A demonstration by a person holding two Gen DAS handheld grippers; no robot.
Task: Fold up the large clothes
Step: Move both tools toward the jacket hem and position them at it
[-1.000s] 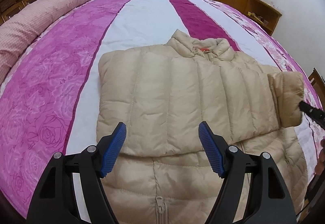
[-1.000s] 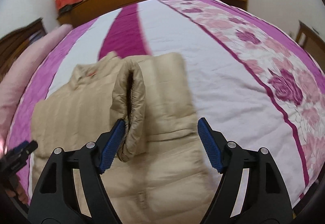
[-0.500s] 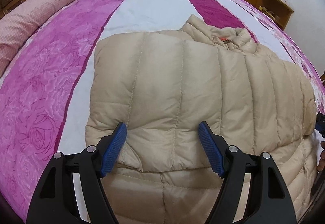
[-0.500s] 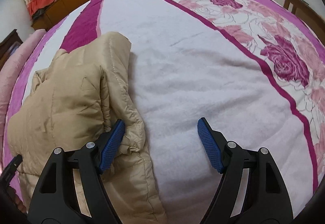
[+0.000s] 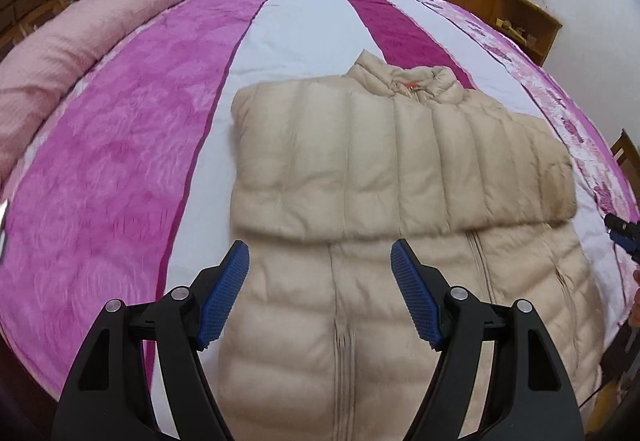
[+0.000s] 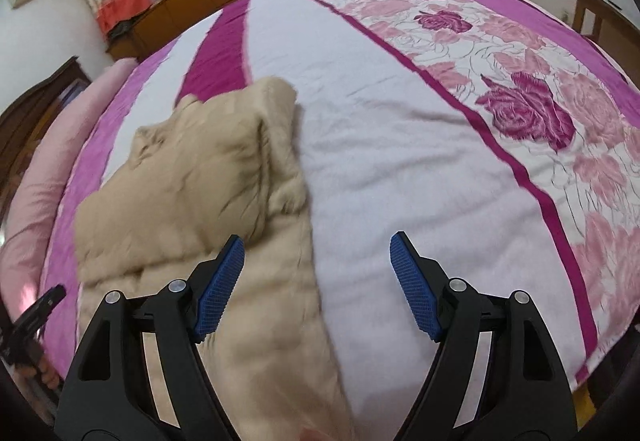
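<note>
2 claws, both with jaws apart and nothing between the pads. My left claw point(image 5: 320, 293) hovers over the jacket's point(image 5: 360, 181) zipped front. The jacket lies flat on the bed point(image 5: 120, 169), sleeves folded across its chest, collar at the far end. My right claw point(image 6: 316, 285) hovers over the jacket's right edge.

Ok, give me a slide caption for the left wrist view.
Open left tongs hover over a beige puffer jacket, sleeves folded across its chest, on a pink-striped bedspread.
</note>
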